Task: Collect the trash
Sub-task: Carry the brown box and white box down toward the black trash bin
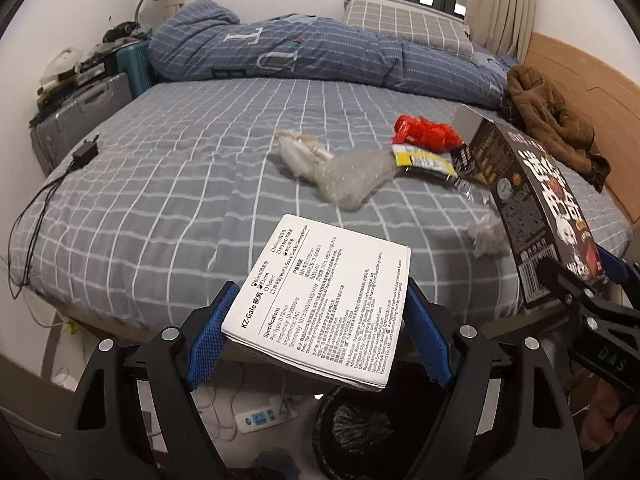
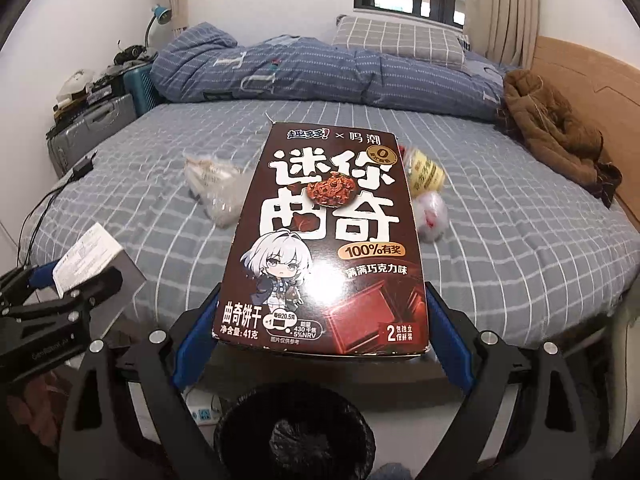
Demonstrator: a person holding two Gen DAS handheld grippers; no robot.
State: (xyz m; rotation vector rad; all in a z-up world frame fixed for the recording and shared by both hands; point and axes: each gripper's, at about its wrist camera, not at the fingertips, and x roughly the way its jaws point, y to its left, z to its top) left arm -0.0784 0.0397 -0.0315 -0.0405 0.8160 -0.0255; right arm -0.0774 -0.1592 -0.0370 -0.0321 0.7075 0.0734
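My left gripper (image 1: 316, 332) is shut on a white earphone box (image 1: 320, 300) with printed specifications, held over a black-lined trash bin (image 1: 360, 428) on the floor by the bed. My right gripper (image 2: 320, 332) is shut on a brown cookie box (image 2: 328, 240), held above the same bin (image 2: 296, 432). The cookie box also shows at the right of the left wrist view (image 1: 532, 208). The white box shows at the left of the right wrist view (image 2: 88, 256). On the bed lie a red wrapper (image 1: 424, 132), a yellow wrapper (image 1: 424, 160), clear plastic bags (image 1: 344, 180) and a crumpled piece (image 1: 488, 236).
The bed (image 1: 180, 200) has a grey checked sheet, a rolled blue duvet (image 1: 320, 52) and a brown jacket (image 1: 552, 120) by the wooden headboard. A black charger with cable (image 1: 86, 154) lies at the left edge. Suitcases (image 1: 80, 116) stand beyond. A power strip (image 1: 260, 416) lies on the floor.
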